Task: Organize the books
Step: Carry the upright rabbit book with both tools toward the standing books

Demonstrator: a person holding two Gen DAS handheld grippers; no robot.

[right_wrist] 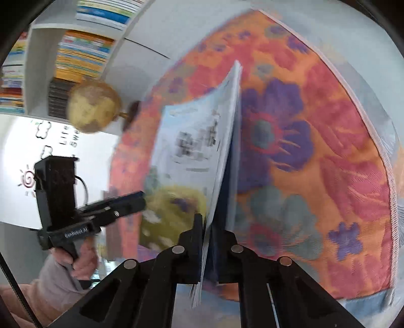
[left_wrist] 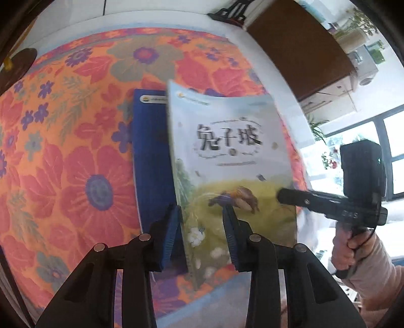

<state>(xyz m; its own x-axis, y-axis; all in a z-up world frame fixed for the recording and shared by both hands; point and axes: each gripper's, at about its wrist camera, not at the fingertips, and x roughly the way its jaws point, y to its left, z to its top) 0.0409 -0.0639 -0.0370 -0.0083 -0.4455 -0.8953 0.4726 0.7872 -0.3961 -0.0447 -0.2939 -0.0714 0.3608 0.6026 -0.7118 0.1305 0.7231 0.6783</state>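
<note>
Floral orange-red cloth (left_wrist: 63, 151) covering the table. Globe (right_wrist: 94, 109) at the table's far edge, white shelf (right_wrist: 40, 63) behind. Brown cabinet (left_wrist: 303, 50), potted plants (left_wrist: 358, 22), window (left_wrist: 378, 141).

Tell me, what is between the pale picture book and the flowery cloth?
A dark blue book, right behind the pale picture book and in front of the flowery cloth. The left wrist view shows it best.
</note>
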